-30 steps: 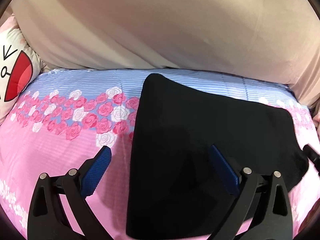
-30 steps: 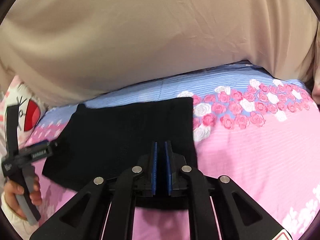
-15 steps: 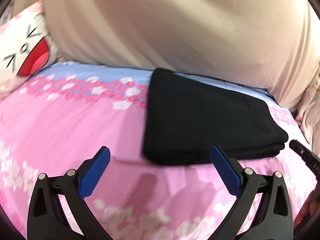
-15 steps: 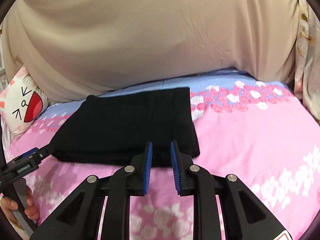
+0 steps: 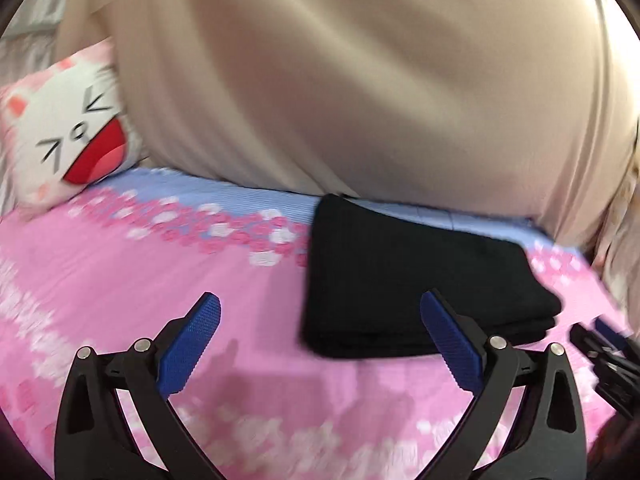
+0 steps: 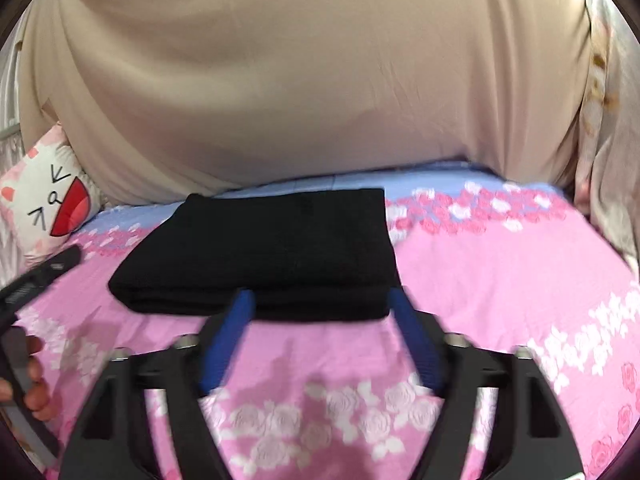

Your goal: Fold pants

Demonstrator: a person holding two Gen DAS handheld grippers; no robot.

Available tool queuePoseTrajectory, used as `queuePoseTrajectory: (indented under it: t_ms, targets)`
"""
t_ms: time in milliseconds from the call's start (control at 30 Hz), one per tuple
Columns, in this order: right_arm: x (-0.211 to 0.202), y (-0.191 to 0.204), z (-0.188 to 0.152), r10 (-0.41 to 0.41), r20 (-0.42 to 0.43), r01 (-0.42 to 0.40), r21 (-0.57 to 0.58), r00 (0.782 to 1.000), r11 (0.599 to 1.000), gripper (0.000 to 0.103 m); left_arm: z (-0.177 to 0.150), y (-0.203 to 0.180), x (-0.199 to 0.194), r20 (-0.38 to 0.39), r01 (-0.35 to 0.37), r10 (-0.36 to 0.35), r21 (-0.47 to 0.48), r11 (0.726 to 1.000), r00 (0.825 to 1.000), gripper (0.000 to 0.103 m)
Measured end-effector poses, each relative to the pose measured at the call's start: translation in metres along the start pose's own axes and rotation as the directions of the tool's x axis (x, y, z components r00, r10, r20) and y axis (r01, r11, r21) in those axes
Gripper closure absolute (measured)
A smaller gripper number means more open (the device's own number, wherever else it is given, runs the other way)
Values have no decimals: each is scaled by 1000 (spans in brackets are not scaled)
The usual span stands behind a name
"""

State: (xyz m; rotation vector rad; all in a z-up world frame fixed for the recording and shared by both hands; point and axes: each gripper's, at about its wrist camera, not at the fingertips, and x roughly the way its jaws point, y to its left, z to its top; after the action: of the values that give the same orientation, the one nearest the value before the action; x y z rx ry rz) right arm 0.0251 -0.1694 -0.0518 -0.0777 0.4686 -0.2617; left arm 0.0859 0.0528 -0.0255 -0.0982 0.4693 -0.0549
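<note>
Pants (image 6: 264, 252) are left folded mid-frame on the bed (image 6: 500, 280). Right gripper (image 6: 320, 304), pinched shut a second ago, is now spread wide; left gripper (image 5: 320, 312) is wide, empty too. Folding looks basically done.

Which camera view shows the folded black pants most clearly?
The right wrist view: the folded black fabric pants lie centred, whole and fairly sharp, stacked edges facing the camera. The left wrist view shows them off to the right, motion-blurred, partly behind a blue pad.

Before you, a bed (image 6: 500, 280) with pink rose-patterned sheet carries folded black pants (image 6: 272, 248) and a cartoon-cat pillow (image 5: 68, 140).
</note>
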Motion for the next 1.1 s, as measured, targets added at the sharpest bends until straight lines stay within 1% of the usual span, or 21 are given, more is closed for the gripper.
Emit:
queuePoseTrajectory:
  t_ms: [33,67,100,167,233,300,367,400,433,533,600,833,933,1100]
  targets:
    - [0,1,-2,-16,5,16,-3,1000,1000,21,-4,-5,7,-3,-2,2,27,1000,1000,5]
    - [0,0,-2,-22,2,22,1,1000,1000,20,-4,-13,19,-61,-23,27,66,998,998,5]
    - [-3,-3,-2,-23,15,23,11,1000,1000,17,-4,-18,26,-93,-32,41,94,995,995,5]
    - [-4,-6,-2,-33,23,33,27,999,999,16,-4,-22,30,-111,-38,51,113,993,992,5]
    - [2,-8,-2,-43,-6,43,32,999,999,16,-4,-23,24,-79,-54,63,116,992,995,5]
    - [12,-7,-2,-49,-55,50,23,997,998,16,-5,-27,13,-29,-37,41,135,990,999,5]
    - [17,-7,-2,-53,-77,55,21,996,998,15,-7,-32,6,4,-30,30,159,987,1000,5]
    - [17,-7,-3,-61,-80,63,21,995,998,15,-7,-34,3,17,-30,28,170,985,999,5]
    - [17,-7,-3,-61,-80,63,22,995,998,11,-8,-37,0,31,-27,22,182,983,999,5]
    - [14,-7,-4,-67,-63,68,18,996,998,11,-8,-40,-3,52,-37,28,199,979,998,5]
    - [13,-4,-5,-71,-62,72,6,996,997,11,-8,-41,-4,52,-40,30,201,979,998,5]
    - [10,4,-6,-94,-48,92,-33,994,995,11,-9,-37,1,3,-15,15,175,985,1000,5]
    - [11,5,-6,-99,-50,97,-36,994,995,11,-9,-35,5,-19,-8,12,162,987,1000,5]
    - [11,4,-6,-101,-58,100,-28,993,995,11,-9,-32,8,-35,-13,18,145,989,999,5]
